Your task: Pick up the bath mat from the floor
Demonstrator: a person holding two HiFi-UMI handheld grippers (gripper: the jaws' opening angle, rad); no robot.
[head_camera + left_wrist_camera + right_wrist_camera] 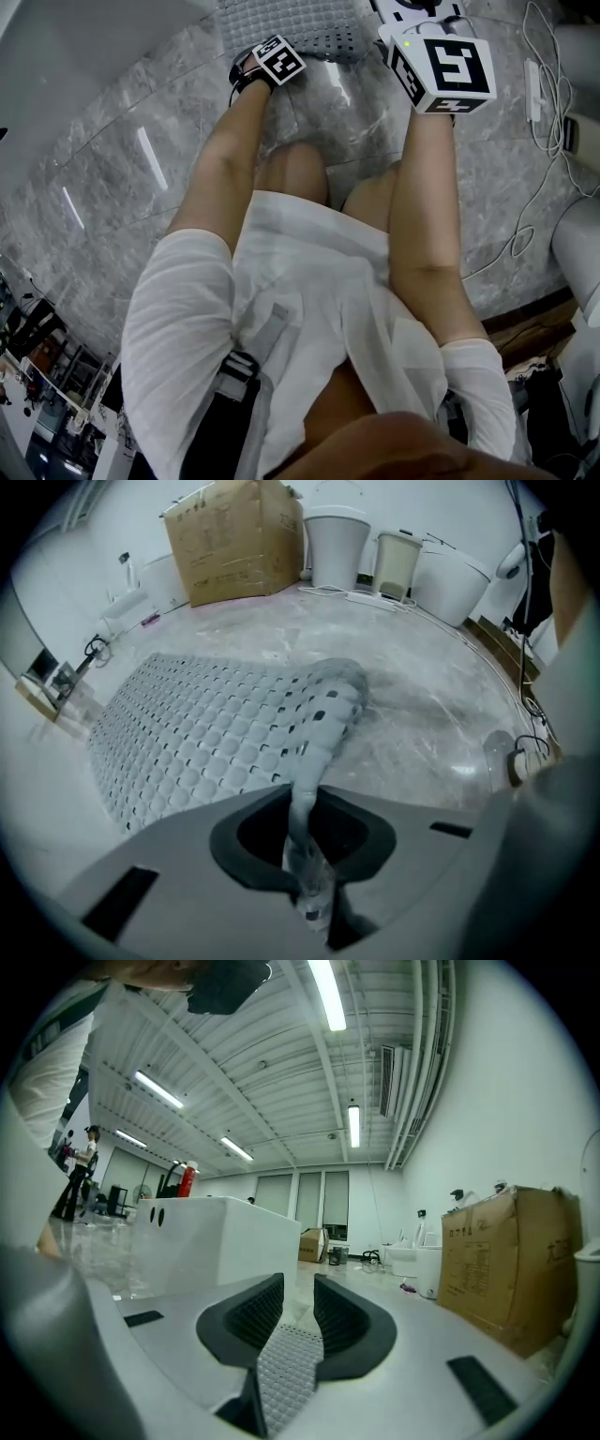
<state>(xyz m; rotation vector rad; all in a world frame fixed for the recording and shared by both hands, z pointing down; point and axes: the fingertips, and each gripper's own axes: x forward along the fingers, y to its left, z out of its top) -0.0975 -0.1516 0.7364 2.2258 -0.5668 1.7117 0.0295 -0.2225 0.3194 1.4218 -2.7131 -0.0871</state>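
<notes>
Left gripper view showed the left gripper (pixel 302 810) pinched on the mat's (pixel 206 738) lifted edge; the right gripper (pixel 298 1302) likewise gripped a strip of mat.

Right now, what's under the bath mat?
The bath mat lies on grey marble floor, visible round it. The edge pinched in the left hand-held gripper is lifted. Anything beneath the flat part is covered.
</notes>
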